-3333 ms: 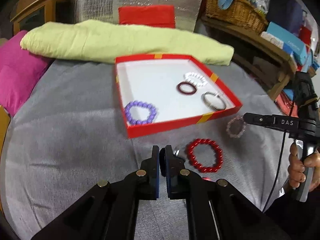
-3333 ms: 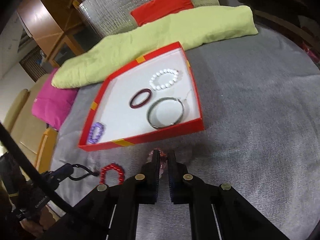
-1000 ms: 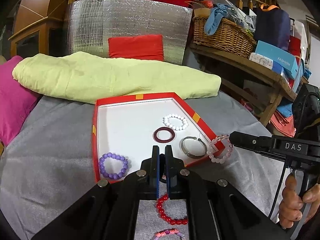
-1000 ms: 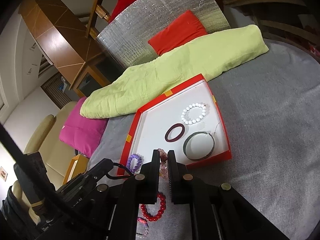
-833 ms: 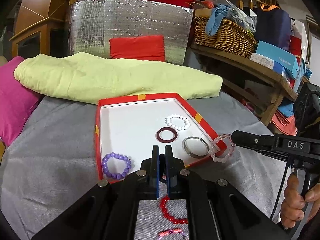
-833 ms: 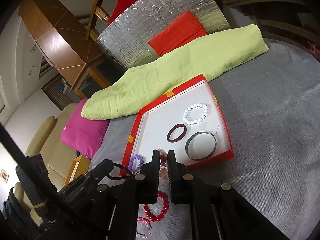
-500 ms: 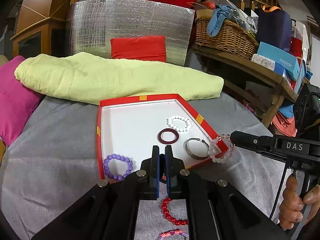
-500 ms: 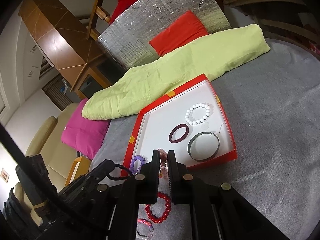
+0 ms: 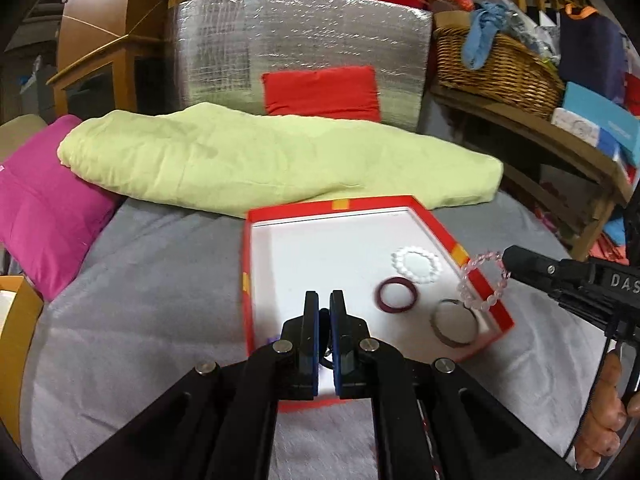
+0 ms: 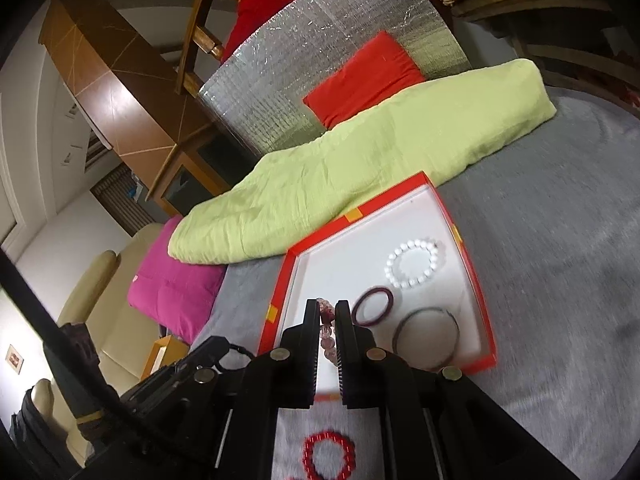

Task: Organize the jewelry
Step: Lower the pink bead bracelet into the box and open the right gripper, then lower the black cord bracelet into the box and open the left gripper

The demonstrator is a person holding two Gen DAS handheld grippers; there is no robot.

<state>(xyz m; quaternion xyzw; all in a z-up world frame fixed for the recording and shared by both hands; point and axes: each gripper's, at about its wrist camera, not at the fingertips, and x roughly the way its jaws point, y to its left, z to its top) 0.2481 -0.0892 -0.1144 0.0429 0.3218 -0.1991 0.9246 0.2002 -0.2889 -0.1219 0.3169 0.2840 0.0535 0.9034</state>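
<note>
A red box (image 9: 245,264) (image 10: 280,292) with a white floor lies on the grey cover. It holds a white bead bracelet (image 9: 416,262) (image 10: 414,264), a dark red bangle (image 9: 397,301) (image 10: 372,306) and a metal bangle (image 9: 454,326) (image 10: 426,338). My left gripper (image 9: 324,300) hangs over the box's near part, shut on a thin dark loop (image 9: 326,354) that dangles below its fingers. My right gripper (image 10: 327,308) is shut on a pink bead bracelet (image 9: 484,280) (image 10: 326,330), which hangs above the box's right rim. A red bead bracelet (image 10: 328,454) lies on the cover in front of the box.
A rolled green blanket (image 9: 260,160) lies just behind the box, with a magenta pillow (image 9: 44,208) to its left. A silver foil panel with a red cushion (image 9: 320,92) stands behind. A wooden shelf with a wicker basket (image 9: 496,64) is at the right. A hand (image 9: 608,412) holds the right gripper.
Both grippers have moved forward to the box. The pink bracelet now hangs over the right rim, and the red bead bracelet has slipped out of the left wrist view.
</note>
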